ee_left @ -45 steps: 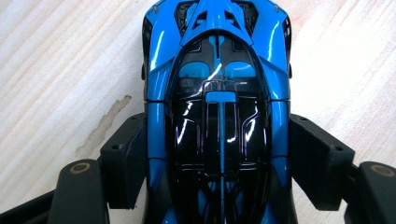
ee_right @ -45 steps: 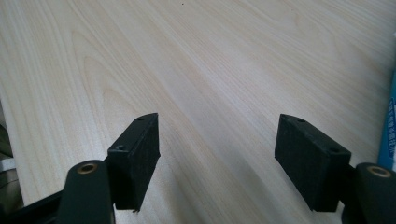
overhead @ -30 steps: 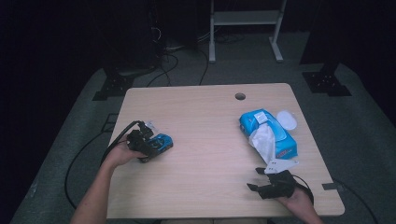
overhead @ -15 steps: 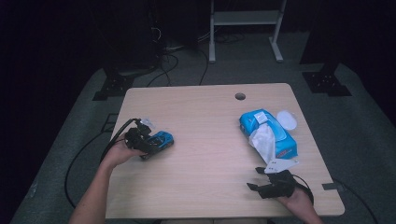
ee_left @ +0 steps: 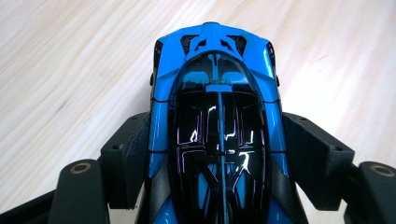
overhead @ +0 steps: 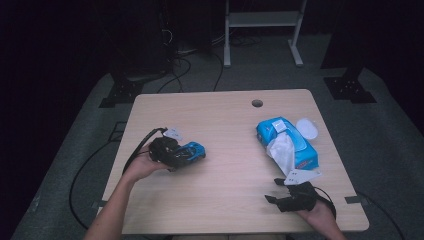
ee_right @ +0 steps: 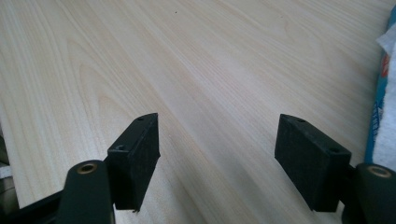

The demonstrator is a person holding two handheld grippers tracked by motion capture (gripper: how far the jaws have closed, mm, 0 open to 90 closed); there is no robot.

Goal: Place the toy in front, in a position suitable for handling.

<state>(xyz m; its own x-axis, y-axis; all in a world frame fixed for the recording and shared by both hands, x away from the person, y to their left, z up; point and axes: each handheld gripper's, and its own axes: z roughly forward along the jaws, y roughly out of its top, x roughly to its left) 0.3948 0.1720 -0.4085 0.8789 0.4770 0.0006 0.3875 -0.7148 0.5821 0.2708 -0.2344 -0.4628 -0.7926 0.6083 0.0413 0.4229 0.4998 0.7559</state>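
We start from the blue toy sports car (ee_left: 217, 126), which sits lengthwise between the jaws of the left gripper (ee_left: 217, 158): its long axis runs straight along the gripper's own line, one end pointing away from the hand and the other end tucked back toward the gripper body. In the left gripper view the two black pads press against the car's flanks at about mid-body, so we read the jaws as partly closed and clamped on the car, not gaping around it. In the high view the car (overhead: 189, 151) is at the left part of the wooden table (overhead: 225, 120), sticking out of the gripper toward the table's middle; whether its wheels touch the wood we cannot tell. Any coming move with the car belongs to the left hand, since the right gripper (overhead: 274, 199) is well apart from it, near the front right edge. Its jaws stand wide open over bare wood with nothing between them. Just beyond it lies a blue pack of wet wipes (overhead: 290, 145) with a white wipe pulled up from it, and a white lid (overhead: 306, 129) lies beside the pack.
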